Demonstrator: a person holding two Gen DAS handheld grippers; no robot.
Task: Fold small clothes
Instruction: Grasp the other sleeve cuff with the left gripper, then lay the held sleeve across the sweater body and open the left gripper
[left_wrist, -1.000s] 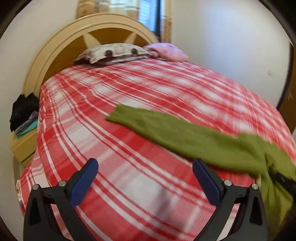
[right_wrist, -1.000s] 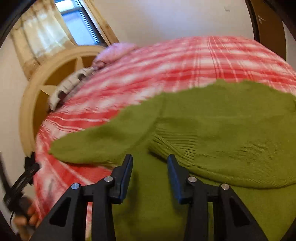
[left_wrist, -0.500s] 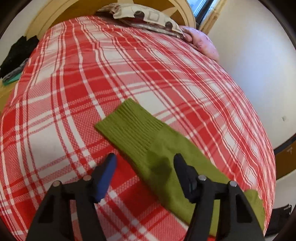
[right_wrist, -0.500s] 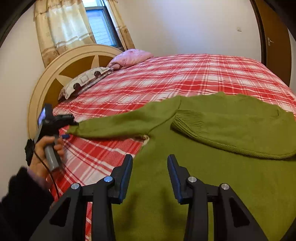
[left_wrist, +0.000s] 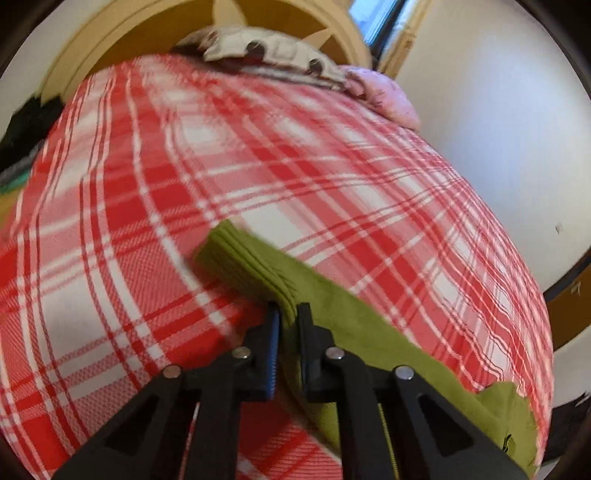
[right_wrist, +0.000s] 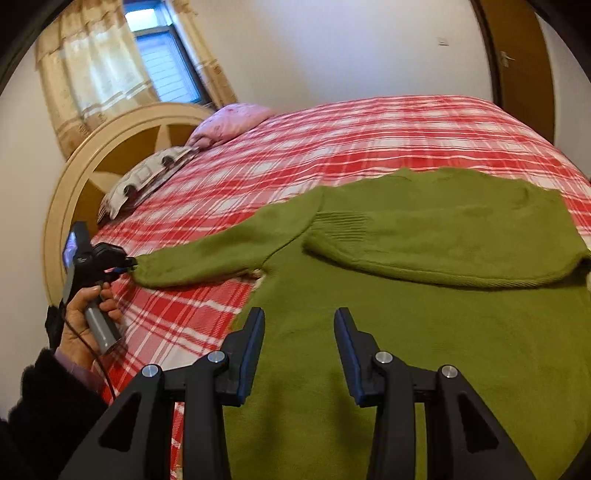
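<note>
left hand-held gripper (left_wrist: 287, 314) clamped on green sweater (right_wrist: 424, 295) cuff; right hand-held gripper (right_wrist: 299, 321) apart above its body.

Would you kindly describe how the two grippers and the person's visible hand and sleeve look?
Both the left gripper and right gripper have black triangular-cutout frames, silver screws and blue pads. The left hand is bare, with a dark fuzzy sleeve, a grey handle and a thin dark cable.
</note>
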